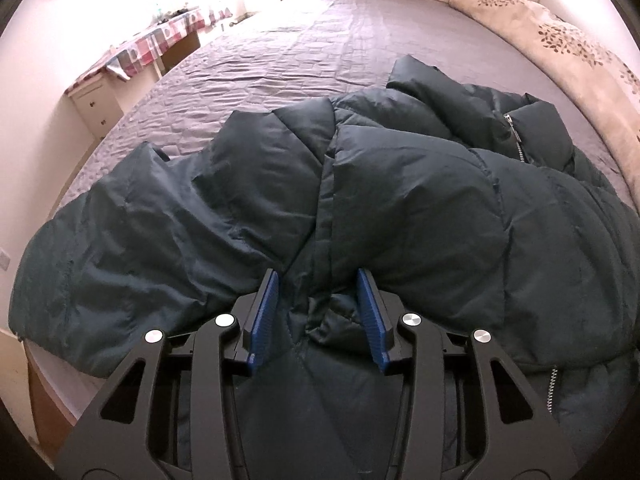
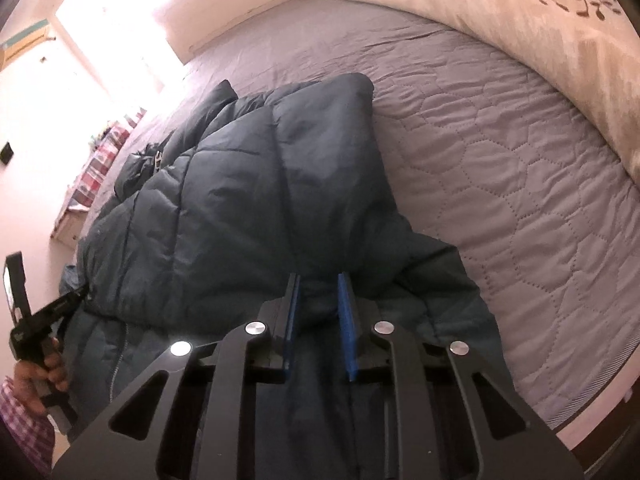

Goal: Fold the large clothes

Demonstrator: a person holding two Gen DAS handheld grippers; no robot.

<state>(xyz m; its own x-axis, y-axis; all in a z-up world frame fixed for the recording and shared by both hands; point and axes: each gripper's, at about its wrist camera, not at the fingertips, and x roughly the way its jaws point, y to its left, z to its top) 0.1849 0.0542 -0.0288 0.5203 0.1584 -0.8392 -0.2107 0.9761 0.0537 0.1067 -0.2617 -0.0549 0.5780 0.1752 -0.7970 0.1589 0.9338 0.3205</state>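
No readable writing shows on the dark puffer jacket [image 1: 400,200].

A wide bed [image 1: 304,52] under a quilted lilac-grey cover fills the room. At two o'clock in the left wrist view, a cream blanket [image 1: 568,44] with brown leaf print lies along its edge. At ten o'clock, a white cabinet [image 1: 94,100] under a red checked cloth [image 1: 156,40] stands against a pale wall. Glaring window light [image 2: 108,36] washes out eleven o'clock in the right wrist view.
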